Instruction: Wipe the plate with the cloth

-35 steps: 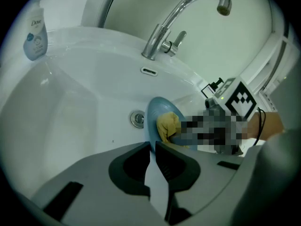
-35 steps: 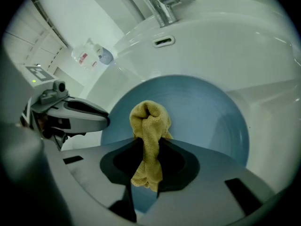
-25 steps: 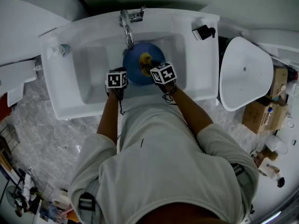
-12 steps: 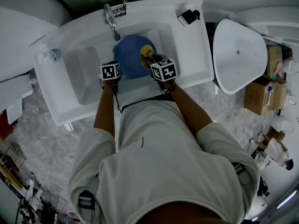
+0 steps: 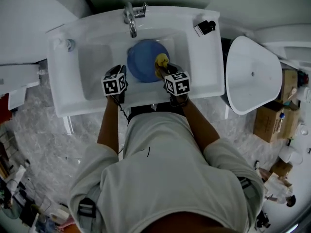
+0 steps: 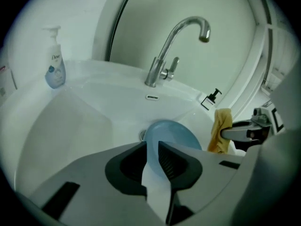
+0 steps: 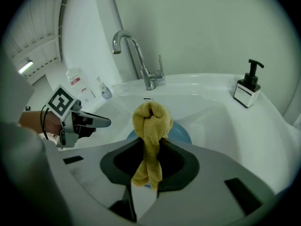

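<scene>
A blue plate (image 5: 146, 61) stands tilted in the white sink (image 5: 199, 67), below the faucet. My left gripper (image 6: 153, 147) is shut on the plate's (image 6: 173, 133) near rim, which runs between its jaws. My right gripper (image 7: 150, 145) is shut on a bunched yellow cloth (image 7: 150, 119) that sticks up above its jaws and hangs below them. In the head view the cloth (image 5: 162, 61) sits at the plate's right edge. From the right gripper view, only a little of the plate (image 7: 182, 134) shows behind the cloth.
A chrome faucet (image 5: 131, 21) rises at the back of the sink. A black pump dispenser (image 5: 206, 27) stands on the back right corner and a white soap bottle (image 6: 55, 65) on the back left. A white tub (image 5: 252, 76) and cardboard boxes (image 5: 277, 123) lie to the right.
The cloth in my right gripper has shifted from near the plate's middle to its right edge. My left gripper keeps its hold on the plate. The head camera has swung about.
</scene>
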